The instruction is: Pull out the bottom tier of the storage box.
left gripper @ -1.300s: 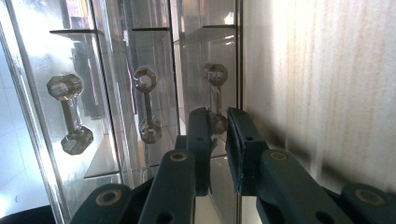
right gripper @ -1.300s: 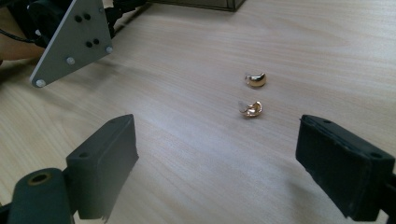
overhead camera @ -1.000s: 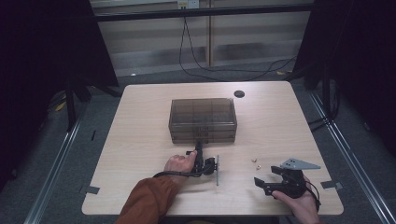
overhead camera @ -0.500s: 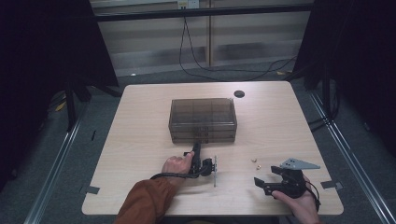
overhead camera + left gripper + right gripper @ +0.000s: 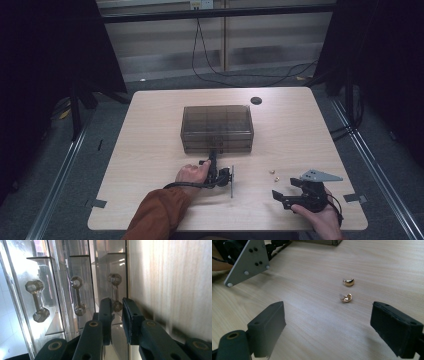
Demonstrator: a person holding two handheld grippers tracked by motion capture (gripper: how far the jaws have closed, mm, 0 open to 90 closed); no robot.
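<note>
From the high view, the left gripper (image 5: 216, 171) lies on its side with its tips at the front face of the smoky clear drawer box (image 5: 217, 127), which stands in the middle of the table (image 5: 150, 150), while the right gripper (image 5: 295, 196) rests near the front right corner, a little short of two gold earrings (image 5: 274, 174). The risk here, as I judge it, is that the light box slides toward the front edge instead of a drawer coming out, since nothing braces it. In the left gripper view the camera is rolled over, so the three drawer fronts run as upright strips, each with a small barbell-shaped handle; the jaws stand nearly together around the lower knob of the handle (image 5: 115, 293) nearest the wood. Their gap has just wavered and narrowed again — whether the pads truly pinch the knob I cannot tell, and a grip that slight could slip off the smooth metal on a pull. In the right gripper view the jaws stand wide apart and hold nothing; the two earrings lie just beyond them, close together but not touching — small, rounded pieces that could skitter away if a pad nudges one on the way in.
</note>
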